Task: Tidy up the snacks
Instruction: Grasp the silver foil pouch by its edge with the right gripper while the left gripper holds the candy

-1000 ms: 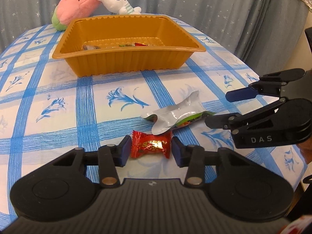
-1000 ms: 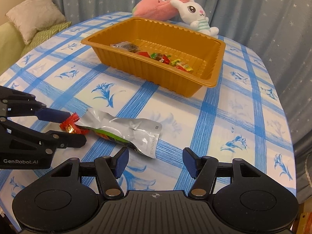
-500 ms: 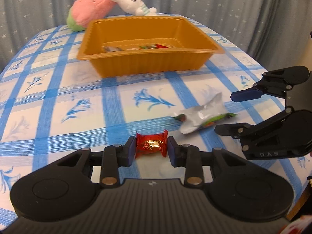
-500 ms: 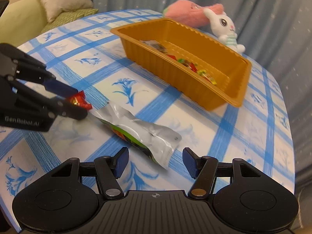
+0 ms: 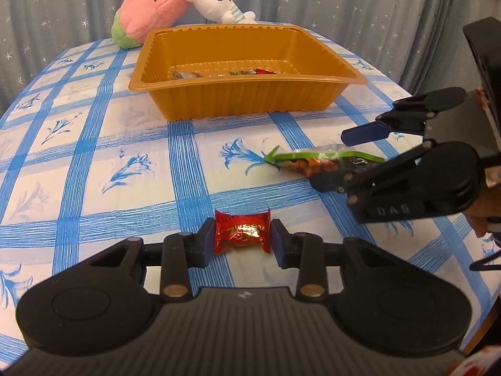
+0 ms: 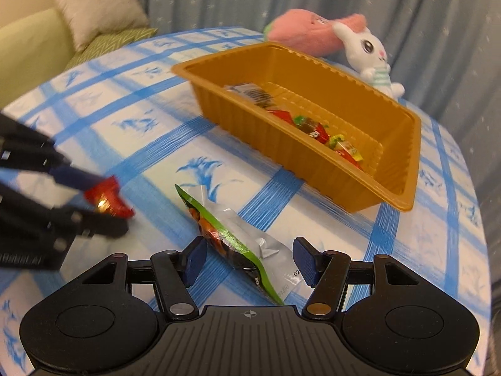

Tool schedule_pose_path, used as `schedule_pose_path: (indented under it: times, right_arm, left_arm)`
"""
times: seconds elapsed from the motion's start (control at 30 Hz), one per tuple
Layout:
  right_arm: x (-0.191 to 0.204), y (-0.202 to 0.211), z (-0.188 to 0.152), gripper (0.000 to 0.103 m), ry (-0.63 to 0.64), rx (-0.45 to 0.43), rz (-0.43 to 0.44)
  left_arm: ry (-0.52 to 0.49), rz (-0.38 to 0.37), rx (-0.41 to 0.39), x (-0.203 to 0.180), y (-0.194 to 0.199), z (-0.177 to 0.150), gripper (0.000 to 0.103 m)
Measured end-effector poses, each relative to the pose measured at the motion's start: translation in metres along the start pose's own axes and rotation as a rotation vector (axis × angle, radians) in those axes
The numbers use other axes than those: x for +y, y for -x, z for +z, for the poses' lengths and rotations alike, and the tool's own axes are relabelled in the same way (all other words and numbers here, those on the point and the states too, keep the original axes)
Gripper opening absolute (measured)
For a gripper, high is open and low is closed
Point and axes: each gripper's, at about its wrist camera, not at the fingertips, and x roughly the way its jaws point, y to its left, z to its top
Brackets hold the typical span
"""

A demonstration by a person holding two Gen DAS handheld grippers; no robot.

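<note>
Blue-checked tabletop: left hand-held gripper has just closed, pinching the red foil-wrapped candy, while the spread right hand-held gripper now straddles the green-and-silver snack pouch, both bound for the orange plastic tray.

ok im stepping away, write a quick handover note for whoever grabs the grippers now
Left gripper: shut on the red candy, low over the table.
Right gripper: open, jaws either side of the green and silver snack pouch, which lies on the tablecloth.
Done: several wrapped snacks already lie in the orange tray.
Left: carry the candy to the tray, then grip the pouch and put it in too.
</note>
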Motion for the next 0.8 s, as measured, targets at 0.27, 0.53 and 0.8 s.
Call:
schedule_pose_path:
  times: [0.27,0.53,0.8]
  right_arm:
    - [0.005,-0.002,0.002,0.055,0.051,-0.022,0.005]
    - [-0.002,0.003,0.008,0.043,-0.067,-0.01,0.075]
    - [-0.018,0.007,0.011,0.029,-0.219,-0.016,0.121]
  left_arm:
    - [0.007,0.0,-0.008,0.0,-0.001,0.001,0.035]
    - [0.021,0.011,-0.013,0.003,-0.002,0.001,0.039]
    - [0.018,0.018,-0.017,0.002,-0.003,0.001,0.042]
